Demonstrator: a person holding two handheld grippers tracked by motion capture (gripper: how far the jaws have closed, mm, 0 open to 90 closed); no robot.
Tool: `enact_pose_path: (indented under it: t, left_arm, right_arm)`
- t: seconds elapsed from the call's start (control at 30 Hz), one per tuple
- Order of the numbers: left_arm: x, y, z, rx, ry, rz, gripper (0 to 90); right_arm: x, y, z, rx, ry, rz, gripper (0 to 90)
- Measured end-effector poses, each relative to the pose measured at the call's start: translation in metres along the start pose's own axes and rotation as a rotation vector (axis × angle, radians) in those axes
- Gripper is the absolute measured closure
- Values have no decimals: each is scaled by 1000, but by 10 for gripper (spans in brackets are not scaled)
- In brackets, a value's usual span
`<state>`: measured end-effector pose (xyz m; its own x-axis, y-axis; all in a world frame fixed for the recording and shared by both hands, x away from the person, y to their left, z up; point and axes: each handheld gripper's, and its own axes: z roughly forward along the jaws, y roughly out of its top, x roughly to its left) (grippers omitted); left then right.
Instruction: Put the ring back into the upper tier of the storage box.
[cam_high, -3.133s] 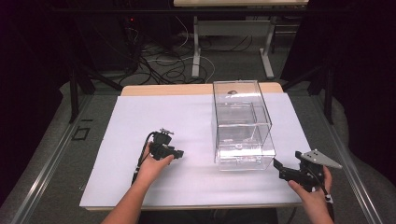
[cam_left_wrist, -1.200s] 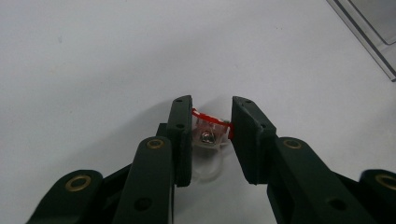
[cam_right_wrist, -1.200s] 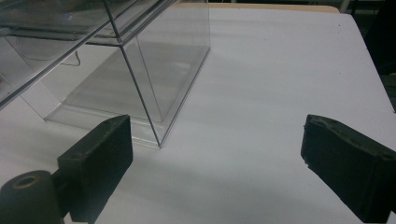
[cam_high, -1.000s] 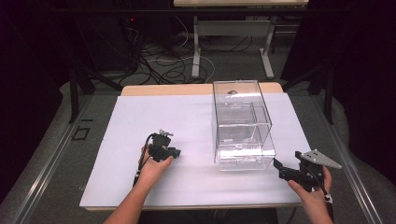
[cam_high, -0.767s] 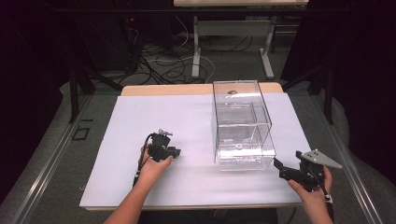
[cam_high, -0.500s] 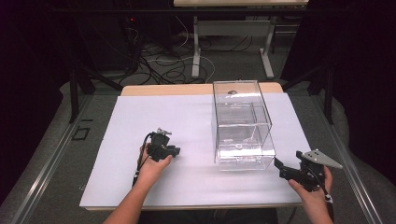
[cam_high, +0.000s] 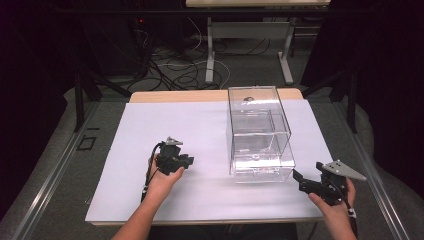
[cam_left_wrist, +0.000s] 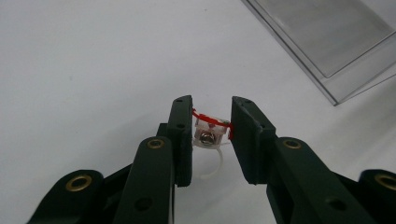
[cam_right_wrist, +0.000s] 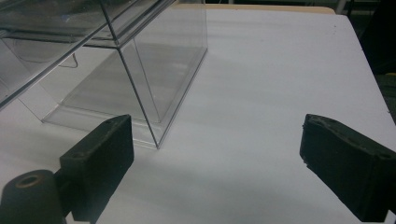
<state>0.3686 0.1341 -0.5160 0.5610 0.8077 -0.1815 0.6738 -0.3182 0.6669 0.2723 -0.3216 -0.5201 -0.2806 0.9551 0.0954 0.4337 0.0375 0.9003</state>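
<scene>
left gripper (cam_left_wrist: 212, 133): jaws nearly together, pinching a small clear plastic piece (cam_left_wrist: 210, 133) between the tips. the piece has red trim along its top edge, a metal screw in its face, and a thin white loop hanging under it. it sits right at the jaw tips, just above the white table sheet (cam_left_wrist: 84, 65); i cannot tell if it touches the sheet. a corner of the clear box (cam_left_wrist: 336, 51) lies ahead of these jaws, off to the right, well apart from the piece.

high view: left gripper (cam_high: 186, 161) is in the left hand (cam_high: 162, 177), forearm coming in from the bottom edge, jaws pointing toward the clear box (cam_high: 257, 135). a gap of bare white sheet (cam_high: 165, 120) lies between gripper and box.

right gripper (cam_right_wrist: 215, 163): jaws spread wide, nothing between them. the near corner of the clear box (cam_right_wrist: 154, 79) stands just ahead of its left jaw, not touching.

high view: right gripper (cam_high: 299, 178) is held in the right hand (cam_high: 331, 197) near the sheet's front right corner, grey plate on top, jaws pointing at the box's near right corner, close beside it.
</scene>
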Motion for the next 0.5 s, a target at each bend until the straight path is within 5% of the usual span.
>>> enact_pose_path:
  t: [0.5]
  left_arm:
    - [-20, 2, -27, -103, -15, 51, 705]
  right_arm:
    - [-2, 1, -3, 35, 4, -4, 96]
